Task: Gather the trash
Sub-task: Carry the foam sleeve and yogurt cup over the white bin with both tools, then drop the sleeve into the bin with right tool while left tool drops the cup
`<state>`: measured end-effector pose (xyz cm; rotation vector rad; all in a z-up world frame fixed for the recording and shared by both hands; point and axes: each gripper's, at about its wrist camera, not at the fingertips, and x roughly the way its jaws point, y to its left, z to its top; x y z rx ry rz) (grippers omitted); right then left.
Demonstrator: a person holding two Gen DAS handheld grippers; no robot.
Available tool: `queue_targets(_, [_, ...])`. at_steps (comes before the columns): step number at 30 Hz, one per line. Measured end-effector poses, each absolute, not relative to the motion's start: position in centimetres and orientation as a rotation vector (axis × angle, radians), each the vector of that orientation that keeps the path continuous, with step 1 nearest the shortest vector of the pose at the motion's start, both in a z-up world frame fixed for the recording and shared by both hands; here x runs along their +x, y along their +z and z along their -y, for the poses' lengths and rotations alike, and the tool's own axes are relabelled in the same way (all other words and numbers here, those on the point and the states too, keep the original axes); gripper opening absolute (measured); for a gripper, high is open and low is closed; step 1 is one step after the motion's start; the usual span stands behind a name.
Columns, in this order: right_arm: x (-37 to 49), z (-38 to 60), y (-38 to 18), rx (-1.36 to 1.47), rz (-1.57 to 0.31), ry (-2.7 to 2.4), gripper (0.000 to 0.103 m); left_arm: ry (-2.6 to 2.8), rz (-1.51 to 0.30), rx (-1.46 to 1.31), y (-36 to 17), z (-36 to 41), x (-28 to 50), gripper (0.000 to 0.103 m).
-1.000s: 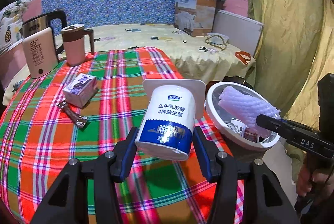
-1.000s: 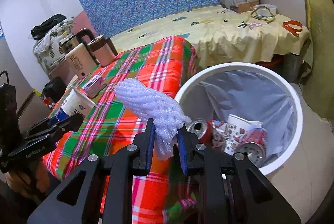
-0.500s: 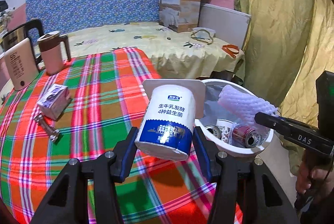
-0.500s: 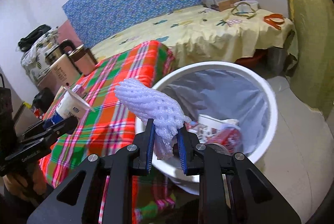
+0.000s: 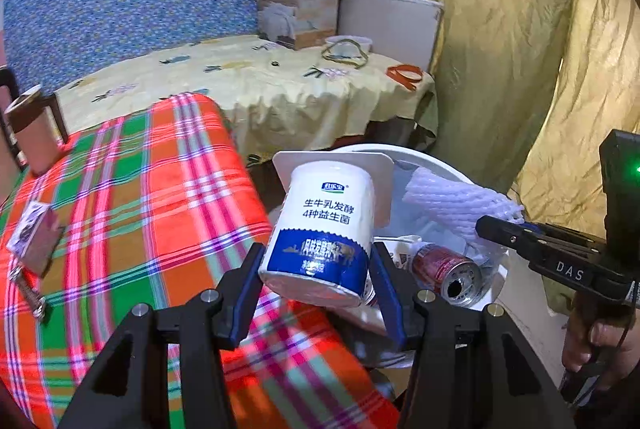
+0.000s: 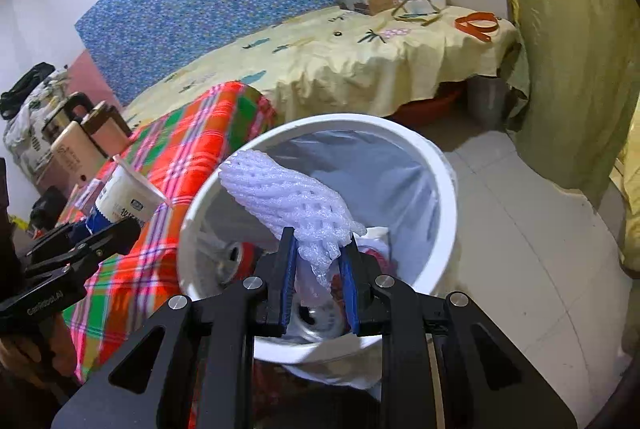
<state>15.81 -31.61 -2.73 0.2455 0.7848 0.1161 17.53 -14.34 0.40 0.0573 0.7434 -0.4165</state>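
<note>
My left gripper (image 5: 316,269) is shut on a white and blue yogurt cup (image 5: 324,229), held at the right edge of the plaid table, beside the white trash bin (image 5: 496,281). My right gripper (image 6: 318,261) is shut on a white foam fruit net (image 6: 288,201) and holds it over the bin's (image 6: 448,189) opening. The net also shows in the left wrist view (image 5: 452,205). The bin holds a red can (image 5: 444,269) and other trash. The yogurt cup shows in the right wrist view (image 6: 126,199).
The plaid tablecloth (image 5: 132,213) carries a small carton (image 5: 34,233) and a metal piece (image 5: 26,293). A mug (image 5: 30,133) stands at its far left. A bed with a yellow sheet (image 5: 260,85) lies behind. A yellow curtain (image 5: 520,49) hangs on the right.
Both grippers have moved right toward the bin. The foam net is now over the bin's opening, and the yogurt cup has reached the table's right edge.
</note>
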Motion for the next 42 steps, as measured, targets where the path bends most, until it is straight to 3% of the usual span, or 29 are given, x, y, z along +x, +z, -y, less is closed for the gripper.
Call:
queue_targets(16, [17.4, 32.1, -4.1, 0.209, -0.865, 0.098, 0.028, -0.497, -0.826, 0.099, -2.1, 18.0, 20.7, 0.055])
queue_targets(22, [17.4, 32.0, -4.0, 0.188, -0.864, 0.111, 0.046, -0.507, -0.831, 0.111, -2.3, 18.7, 21.0, 0.055])
queue_targets(42, [15.2, 30.3, -1.4, 0.184, -0.772, 0.144, 0.047, -0.457, -0.752, 0.027, 0.6, 14.6, 17.4, 0.055])
